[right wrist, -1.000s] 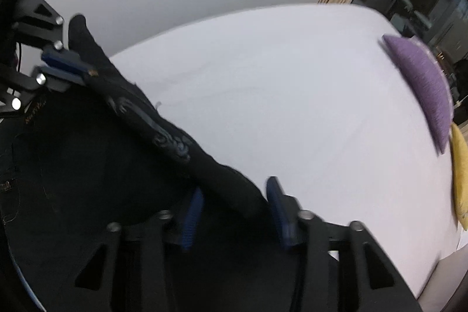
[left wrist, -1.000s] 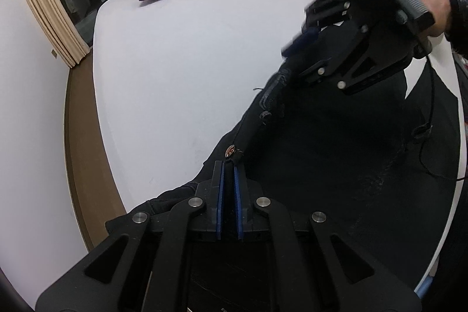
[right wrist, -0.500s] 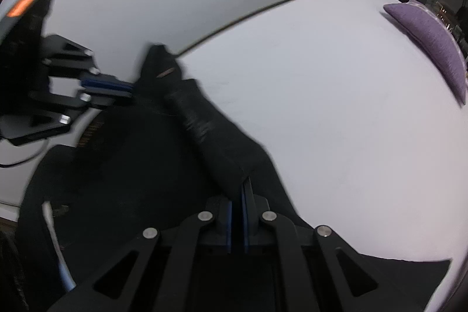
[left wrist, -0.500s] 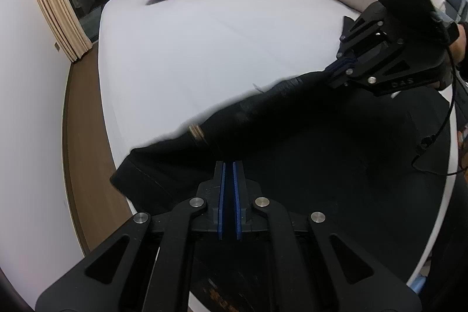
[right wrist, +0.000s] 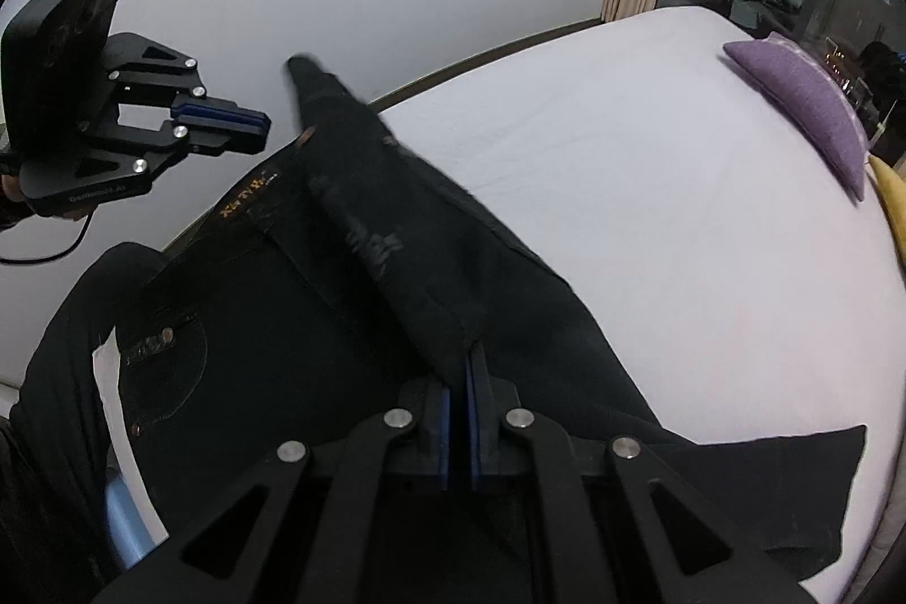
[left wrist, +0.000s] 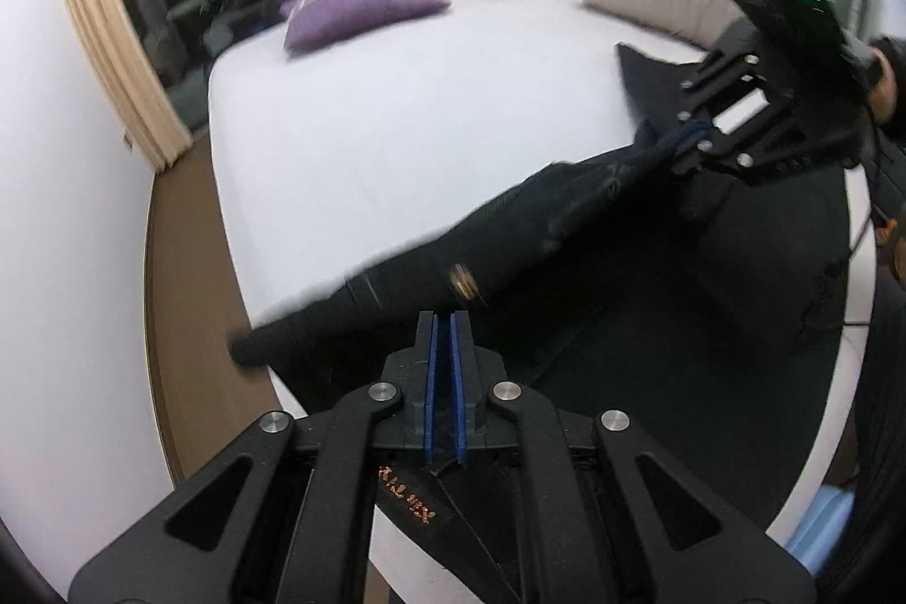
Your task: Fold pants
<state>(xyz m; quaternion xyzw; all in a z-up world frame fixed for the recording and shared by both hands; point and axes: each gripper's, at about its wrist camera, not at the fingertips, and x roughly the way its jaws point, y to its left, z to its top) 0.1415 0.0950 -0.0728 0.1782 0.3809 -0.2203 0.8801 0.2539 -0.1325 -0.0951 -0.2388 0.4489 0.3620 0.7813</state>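
Both claws, left claw and right claw, pinch black pants.

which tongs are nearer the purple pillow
Right. The right tongs hold the black pants further up the bed toward the purple pillow; the left tongs sit out past the bed's foot edge.

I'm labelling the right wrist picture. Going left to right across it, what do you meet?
Left gripper → black pants → white bed sheet → purple cushion → edge of a yellow cushion.
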